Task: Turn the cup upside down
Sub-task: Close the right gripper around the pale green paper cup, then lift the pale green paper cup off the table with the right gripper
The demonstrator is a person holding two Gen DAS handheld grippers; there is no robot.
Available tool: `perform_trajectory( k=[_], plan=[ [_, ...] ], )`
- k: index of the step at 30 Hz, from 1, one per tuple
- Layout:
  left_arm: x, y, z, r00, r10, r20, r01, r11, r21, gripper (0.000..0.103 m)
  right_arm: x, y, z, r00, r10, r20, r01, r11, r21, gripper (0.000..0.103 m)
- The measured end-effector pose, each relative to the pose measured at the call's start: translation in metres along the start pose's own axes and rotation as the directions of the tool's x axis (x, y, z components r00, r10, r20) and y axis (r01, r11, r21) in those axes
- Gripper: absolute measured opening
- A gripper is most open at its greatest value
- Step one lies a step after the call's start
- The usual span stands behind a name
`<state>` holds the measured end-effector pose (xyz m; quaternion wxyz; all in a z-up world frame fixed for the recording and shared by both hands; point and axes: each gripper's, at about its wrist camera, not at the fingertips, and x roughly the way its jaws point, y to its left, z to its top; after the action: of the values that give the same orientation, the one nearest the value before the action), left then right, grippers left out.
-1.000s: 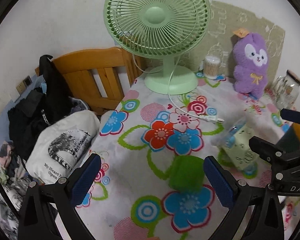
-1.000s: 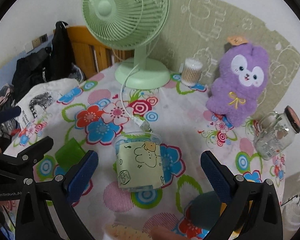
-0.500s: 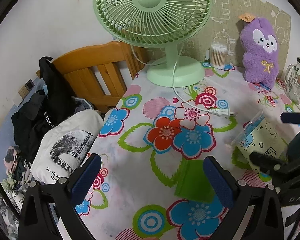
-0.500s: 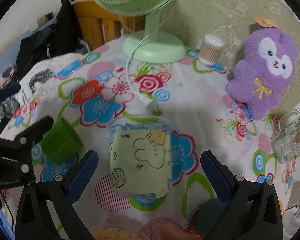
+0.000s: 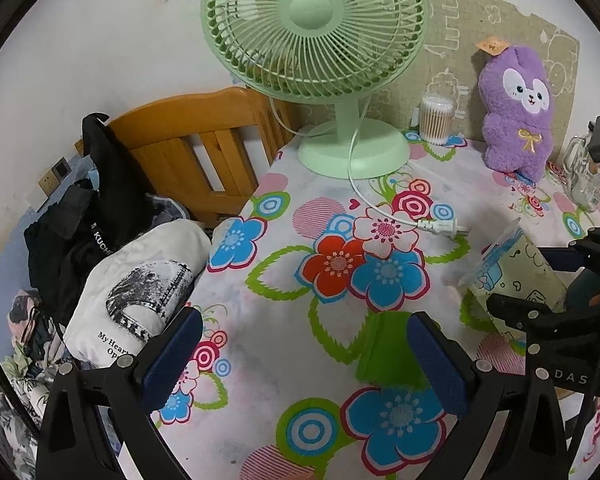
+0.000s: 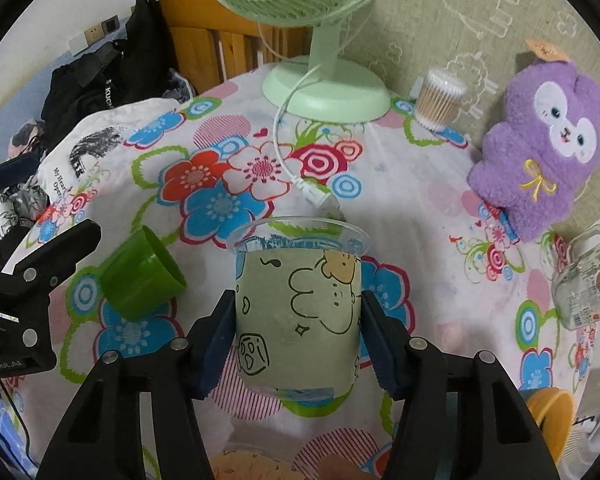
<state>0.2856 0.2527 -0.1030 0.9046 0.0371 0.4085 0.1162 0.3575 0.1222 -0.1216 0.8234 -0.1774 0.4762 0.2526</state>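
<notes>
A clear plastic cup with a pale green cartoon sleeve [image 6: 300, 304] stands upright on the flowered tablecloth [image 6: 416, 200]. My right gripper [image 6: 298, 332] is shut on its sides, both blue pads touching the sleeve. The cup also shows at the right of the left wrist view [image 5: 512, 276]. A small green cup [image 6: 144, 276] lies on its side to the left of it, mouth toward the sleeved cup; it also shows in the left wrist view [image 5: 388, 348]. My left gripper [image 5: 304, 360] is open and empty, hovering over the tablecloth near the green cup.
A green desk fan [image 5: 320, 40] stands at the back, its white cord and plug [image 5: 440, 228] lying across the cloth. A purple plush [image 6: 540, 148], a cotton swab tub [image 6: 438, 96] and a glass jar [image 6: 588, 280] stand at right. A wooden chair with clothes [image 5: 188, 152] is left.
My right gripper moved forward around the sleeved cup and closed on it. My left gripper stayed open and shifted slightly.
</notes>
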Motion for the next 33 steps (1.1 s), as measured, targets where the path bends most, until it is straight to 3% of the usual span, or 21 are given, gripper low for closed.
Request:
perform_trajectory(
  k=[8, 17, 25, 33],
  plan=[
    [-0.035, 0.007, -0.004, 0.999, -0.027, 0.043, 0.027, 1.0, -0.005, 0.103, -0.042, 0.004, -0.004, 0.998, -0.032, 0.062, 0.031, 0.999, 0.013, 0.062],
    [-0.09, 0.011, -0.023, 0.993, -0.064, 0.101, 0.064, 0.998, 0.007, 0.103, -0.11, 0.031, -0.04, 0.988, -0.059, 0.139, 0.059, 0.998, 0.008, 0.062],
    [-0.136, 0.008, -0.062, 0.985, -0.11, 0.13, 0.108, 0.994, 0.028, 0.103, -0.15, 0.063, -0.1, 0.989, -0.073, 0.126, 0.076, 0.997, -0.018, 0.063],
    [-0.162, -0.005, -0.109, 0.979, -0.173, 0.11, 0.168, 0.985, 0.046, 0.103, -0.166, 0.093, -0.175, 0.993, -0.095, 0.071, 0.097, 0.995, -0.026, 0.063]
  ],
)
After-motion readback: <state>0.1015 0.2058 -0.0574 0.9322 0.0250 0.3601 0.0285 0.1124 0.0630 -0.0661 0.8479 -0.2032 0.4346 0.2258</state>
